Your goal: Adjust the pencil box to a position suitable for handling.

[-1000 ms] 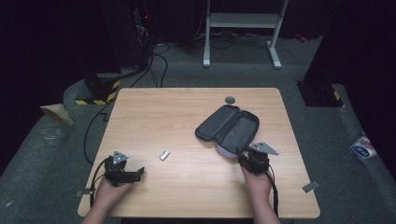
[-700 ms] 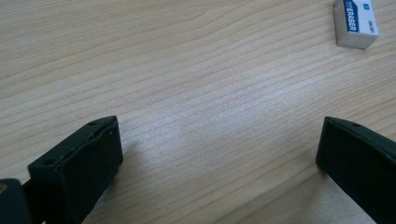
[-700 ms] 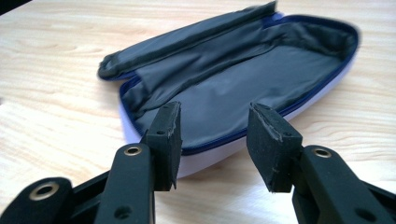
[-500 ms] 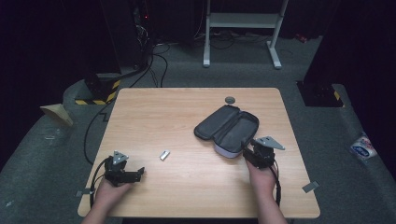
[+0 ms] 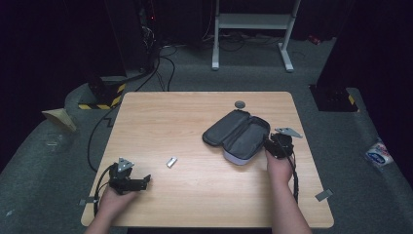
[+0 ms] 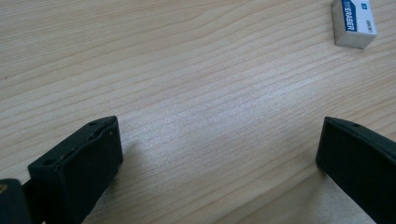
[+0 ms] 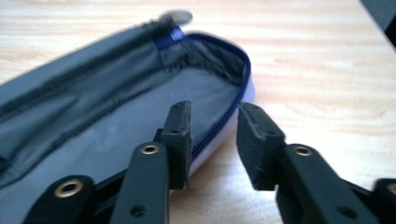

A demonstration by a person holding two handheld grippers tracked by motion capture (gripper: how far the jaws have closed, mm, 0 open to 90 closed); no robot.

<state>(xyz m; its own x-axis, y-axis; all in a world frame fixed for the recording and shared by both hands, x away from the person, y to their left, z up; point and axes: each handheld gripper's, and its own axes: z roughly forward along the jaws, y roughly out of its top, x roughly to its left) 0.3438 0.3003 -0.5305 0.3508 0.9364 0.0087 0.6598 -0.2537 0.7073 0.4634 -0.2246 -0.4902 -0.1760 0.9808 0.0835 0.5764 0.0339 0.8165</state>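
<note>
Since the earlier frames, the right tool [image 5: 271,145] moves up along the counter's right side to the near right edge of the pencil case [image 5: 238,135], and its jaws have just been closing. In the right gripper view the jaws straddle the zipper rim [image 7: 219,122] of the pencil case: one jaw is inside over the grey lining, the other outside over the wood. A narrow gap remains between them, and I cannot see the pads pressing on the rim, so I judge the grip as not yet made.

The pencil case lies open on the right half of the counter [image 5: 195,112], both halves spread flat. Its long axis runs diagonally, from the near right toward the far left in the right gripper view. The right tool meets it from the side, across this axis, so the right hand [image 5: 278,168] is clearly the nearer one.

An eraser [image 5: 171,162] lies near the middle of the counter, well apart from the case. The left tool [image 5: 141,180] rests at the near left corner, jaws spread wide with nothing between them; the eraser [image 6: 354,22] lies ahead of it. A small dark round thing [image 5: 239,104] sits near the far edge, just beyond the case.
</note>
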